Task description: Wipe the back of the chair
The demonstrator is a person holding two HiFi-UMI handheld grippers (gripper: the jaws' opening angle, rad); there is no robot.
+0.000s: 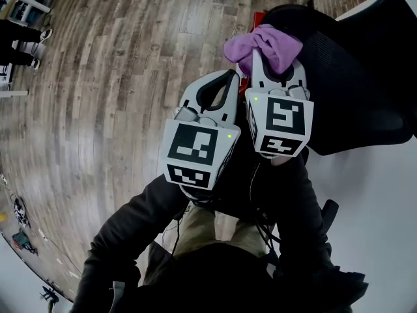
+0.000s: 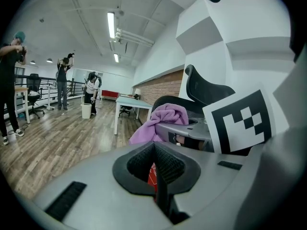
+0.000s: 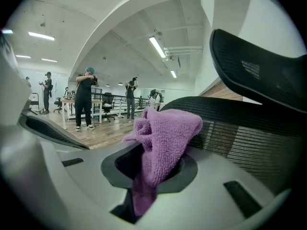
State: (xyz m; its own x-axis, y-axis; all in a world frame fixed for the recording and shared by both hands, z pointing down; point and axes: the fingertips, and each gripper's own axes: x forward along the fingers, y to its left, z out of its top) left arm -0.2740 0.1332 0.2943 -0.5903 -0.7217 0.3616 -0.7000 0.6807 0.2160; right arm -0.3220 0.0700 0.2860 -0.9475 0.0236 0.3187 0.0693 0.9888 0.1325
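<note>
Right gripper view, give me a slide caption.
Right gripper clamps a purple microfibre cloth close to a black mesh chair back.

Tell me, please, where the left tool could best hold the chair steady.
Probably the top rim of the mesh backrest, from above: it's a narrow curved edge that jaws can straddle, beside the purple cloth held in the right tool. The left tool must open first.

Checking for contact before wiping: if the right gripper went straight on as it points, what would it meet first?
Probably the black mesh chair back, with the purple terry cloth clamped in the right gripper touching first; depth is unclear.
</note>
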